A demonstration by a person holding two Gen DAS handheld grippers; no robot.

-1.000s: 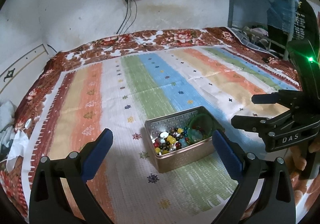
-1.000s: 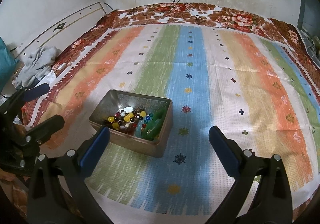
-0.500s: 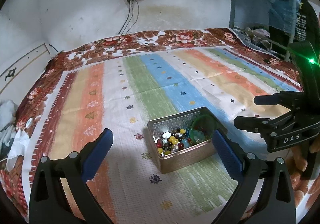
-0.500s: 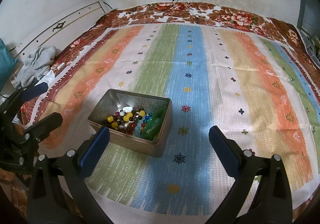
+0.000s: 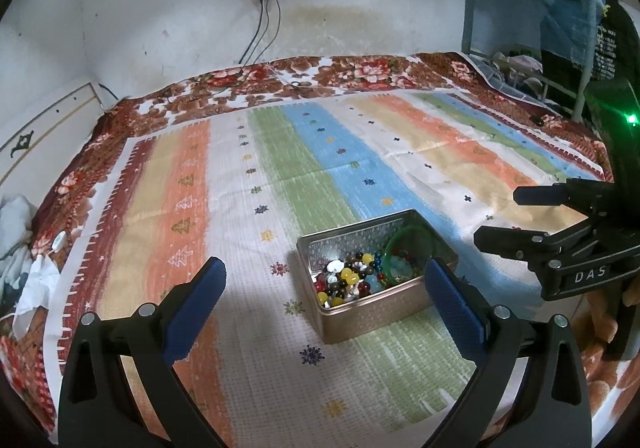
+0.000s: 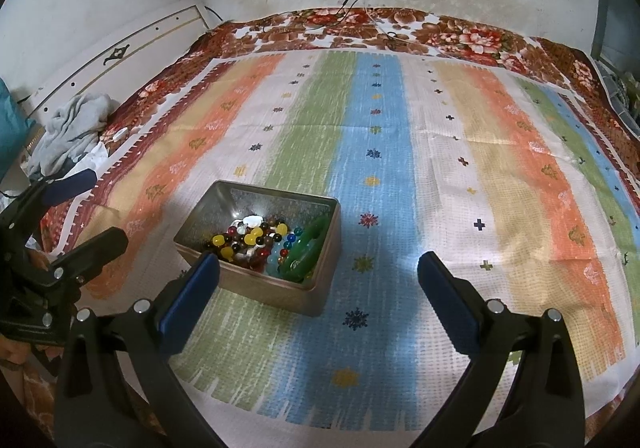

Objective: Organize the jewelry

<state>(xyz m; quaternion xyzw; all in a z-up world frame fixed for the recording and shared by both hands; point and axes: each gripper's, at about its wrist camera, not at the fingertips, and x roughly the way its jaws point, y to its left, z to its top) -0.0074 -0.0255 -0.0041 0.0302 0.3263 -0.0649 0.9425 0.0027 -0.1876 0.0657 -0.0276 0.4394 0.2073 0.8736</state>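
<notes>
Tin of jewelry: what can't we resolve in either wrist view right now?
- Tin floor: covered by the bead pile in both views.
- Green bangle: lower part hidden behind the tin's near wall in the right wrist view.
- Individual pieces: too small and tangled to tell strands or clasps apart.

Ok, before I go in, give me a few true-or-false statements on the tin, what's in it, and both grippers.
1. The metal tin sits open with no lid on it. True.
2. The left gripper is clamped on a bead. False: its jaws are wide apart and hold nothing.
3. A green bangle lies in the tin beside the loose beads. True.
4. The right gripper has a bangle between its fingers. False: it is open and empty, short of the tin.
5. Beads are scattered across the striped cloth. False: the ones in view are all inside the tin.
</notes>
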